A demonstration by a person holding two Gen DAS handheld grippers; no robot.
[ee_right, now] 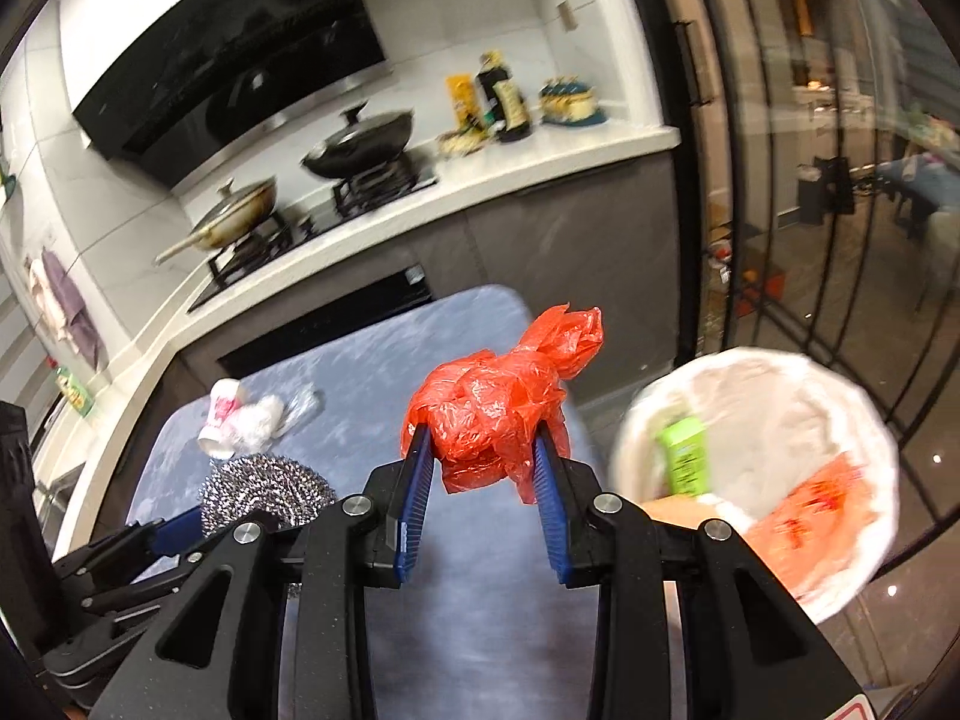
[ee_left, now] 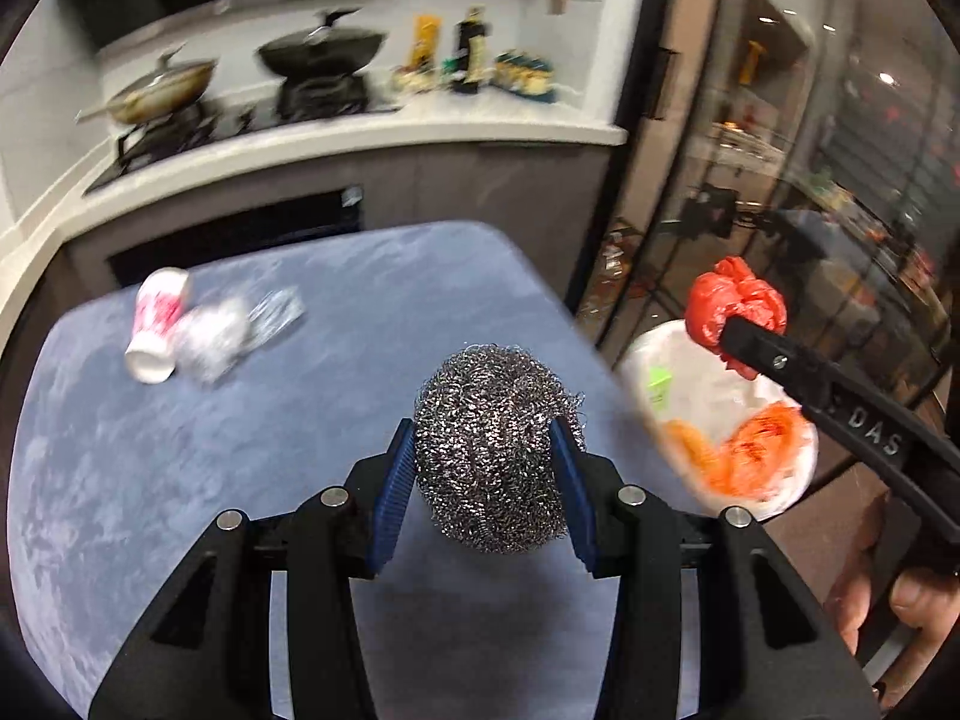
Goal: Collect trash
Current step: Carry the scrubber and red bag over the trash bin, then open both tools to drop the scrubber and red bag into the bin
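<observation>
My left gripper (ee_left: 491, 450) is shut on a steel wool ball (ee_left: 495, 444) and holds it above the blue table (ee_left: 180, 450). It also shows in the right wrist view (ee_right: 264, 495). My right gripper (ee_right: 483, 450) is shut on a crumpled red plastic bag (ee_right: 498, 408), held near the table's right edge; it also shows in the left wrist view (ee_left: 735, 306). A white-lined trash bin (ee_right: 780, 408) stands right of the table, with a green carton (ee_right: 684, 450) and orange wrappers (ee_right: 810, 510) inside. A paper cup (ee_left: 157, 324), crumpled white paper (ee_left: 210, 336) and clear wrap (ee_left: 276, 312) lie at the table's far left.
A kitchen counter (ee_left: 372, 132) with a stove, two pans (ee_left: 324, 51) and bottles (ee_left: 471, 48) runs behind the table. Glass sliding doors (ee_left: 780, 180) stand to the right. The bin (ee_left: 720, 384) sits on the floor beside them.
</observation>
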